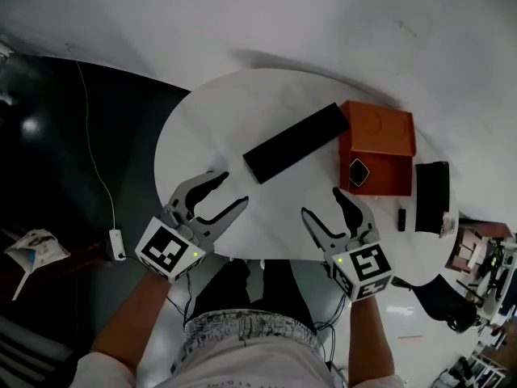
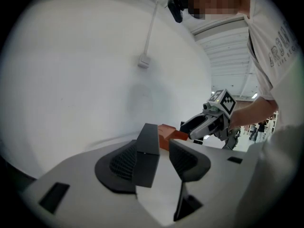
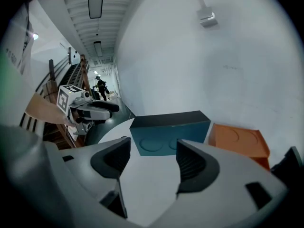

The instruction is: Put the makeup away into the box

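A long black makeup case (image 1: 291, 142) lies slantwise in the middle of the round white table (image 1: 202, 128). To its right stands an orange box (image 1: 377, 145), lid up, with a small black item (image 1: 359, 171) inside. My left gripper (image 1: 233, 190) hovers open over the table's near-left part, short of the case. My right gripper (image 1: 322, 203) is open too, near the front edge below the box. In the left gripper view the case (image 2: 147, 148) shows end-on beyond the open left gripper (image 2: 154, 167). The right gripper view has the case (image 3: 171, 131) and box (image 3: 240, 141) ahead of the empty right gripper (image 3: 152, 163).
A black pouch-like object (image 1: 431, 194) and a small black piece (image 1: 401, 218) lie on the table right of the orange box. A white cable with a plug (image 1: 116, 242) trails over the dark floor at left. The person's legs are at the table's near edge.
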A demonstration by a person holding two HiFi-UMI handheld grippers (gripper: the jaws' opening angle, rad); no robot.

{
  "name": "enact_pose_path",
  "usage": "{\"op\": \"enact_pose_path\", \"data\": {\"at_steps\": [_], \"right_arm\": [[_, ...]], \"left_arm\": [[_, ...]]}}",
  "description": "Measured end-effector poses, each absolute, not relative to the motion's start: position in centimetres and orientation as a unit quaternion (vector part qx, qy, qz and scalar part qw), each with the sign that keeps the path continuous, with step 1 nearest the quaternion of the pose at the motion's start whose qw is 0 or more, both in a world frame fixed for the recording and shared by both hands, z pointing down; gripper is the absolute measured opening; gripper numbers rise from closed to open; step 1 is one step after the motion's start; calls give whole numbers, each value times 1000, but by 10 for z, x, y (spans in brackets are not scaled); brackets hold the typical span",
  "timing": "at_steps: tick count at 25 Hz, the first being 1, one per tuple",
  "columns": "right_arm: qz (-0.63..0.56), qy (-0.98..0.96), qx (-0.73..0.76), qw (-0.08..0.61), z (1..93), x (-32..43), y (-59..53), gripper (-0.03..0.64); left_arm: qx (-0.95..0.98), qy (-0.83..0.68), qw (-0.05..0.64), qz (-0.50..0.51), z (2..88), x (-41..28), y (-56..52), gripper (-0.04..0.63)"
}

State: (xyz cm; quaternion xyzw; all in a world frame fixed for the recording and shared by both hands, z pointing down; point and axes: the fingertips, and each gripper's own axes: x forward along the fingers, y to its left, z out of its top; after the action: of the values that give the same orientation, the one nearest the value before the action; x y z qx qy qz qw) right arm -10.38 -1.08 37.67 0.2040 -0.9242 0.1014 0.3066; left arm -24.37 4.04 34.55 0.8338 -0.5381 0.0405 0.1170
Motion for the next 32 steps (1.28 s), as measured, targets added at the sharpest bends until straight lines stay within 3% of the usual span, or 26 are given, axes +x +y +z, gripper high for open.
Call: {"op": "enact_pose_path", "data": {"at_steps": [14, 32], "right_arm": [[107, -918, 179, 338, 422, -132, 2, 307], [134, -908, 151, 368, 470, -147, 12, 307]], "left_arm": [[824, -544, 138, 78, 420, -294, 48, 229], [818, -531, 191, 116, 500, -309, 45, 235]]}}
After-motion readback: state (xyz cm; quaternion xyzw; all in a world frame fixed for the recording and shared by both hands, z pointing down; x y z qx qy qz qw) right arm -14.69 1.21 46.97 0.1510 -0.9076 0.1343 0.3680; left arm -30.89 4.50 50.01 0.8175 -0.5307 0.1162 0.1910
